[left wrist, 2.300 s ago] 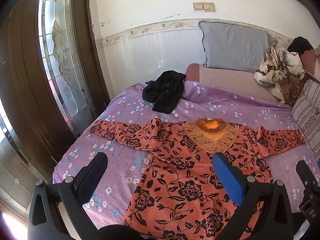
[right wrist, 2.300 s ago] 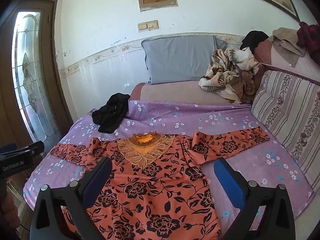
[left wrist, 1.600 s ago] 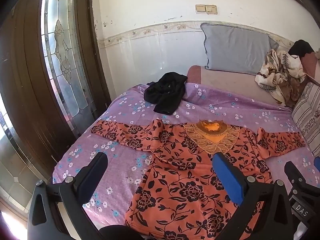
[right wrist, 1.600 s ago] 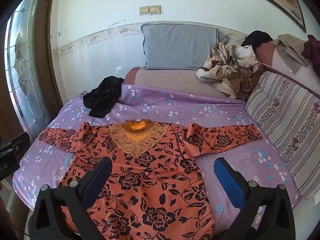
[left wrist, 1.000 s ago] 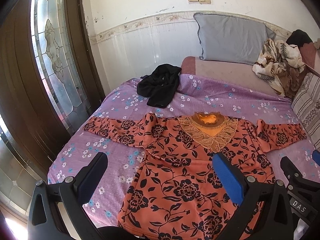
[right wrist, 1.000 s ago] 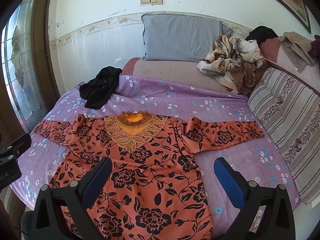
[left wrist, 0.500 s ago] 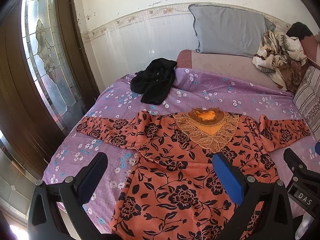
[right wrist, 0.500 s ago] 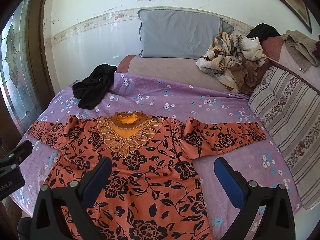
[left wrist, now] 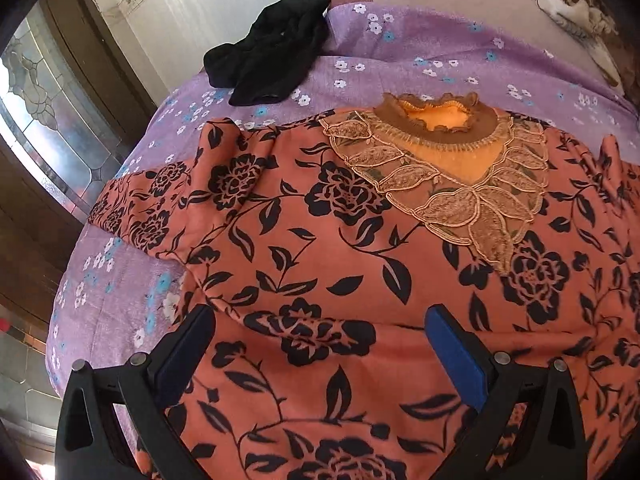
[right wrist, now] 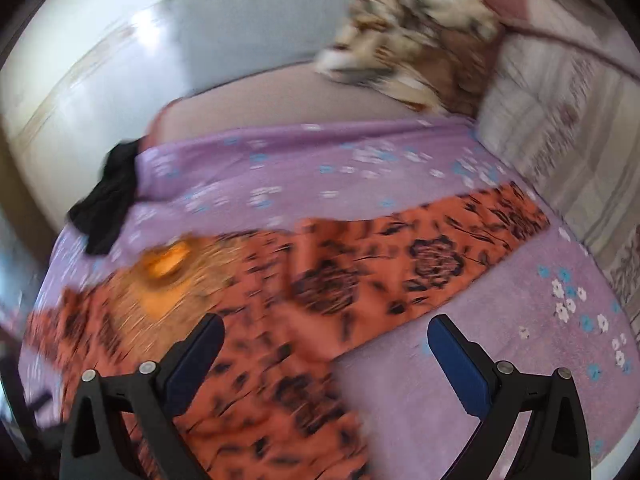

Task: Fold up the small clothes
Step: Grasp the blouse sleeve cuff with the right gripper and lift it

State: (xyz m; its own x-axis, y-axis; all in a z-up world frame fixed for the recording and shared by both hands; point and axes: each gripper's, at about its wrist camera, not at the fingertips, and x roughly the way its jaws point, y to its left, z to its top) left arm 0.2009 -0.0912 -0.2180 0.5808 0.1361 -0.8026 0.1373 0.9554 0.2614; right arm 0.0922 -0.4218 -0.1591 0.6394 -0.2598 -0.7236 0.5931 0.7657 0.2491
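both tongs (left wrist: 318, 322) (right wrist: 326, 332) nearer floral blouse (left wrist: 320, 240)

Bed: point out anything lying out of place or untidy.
A black garment lies crumpled in a heap at the far left of the purple sheet, beyond the orange dress, which is spread flat. A patterned cloth is bunched at the head of the bed. Nothing looks damaged.

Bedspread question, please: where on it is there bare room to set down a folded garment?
Bare purple bedspread lies right of the orange top, between its right sleeve and the striped cushion. Another strip runs above the collar, right of the black garment. The middle is covered by the top.
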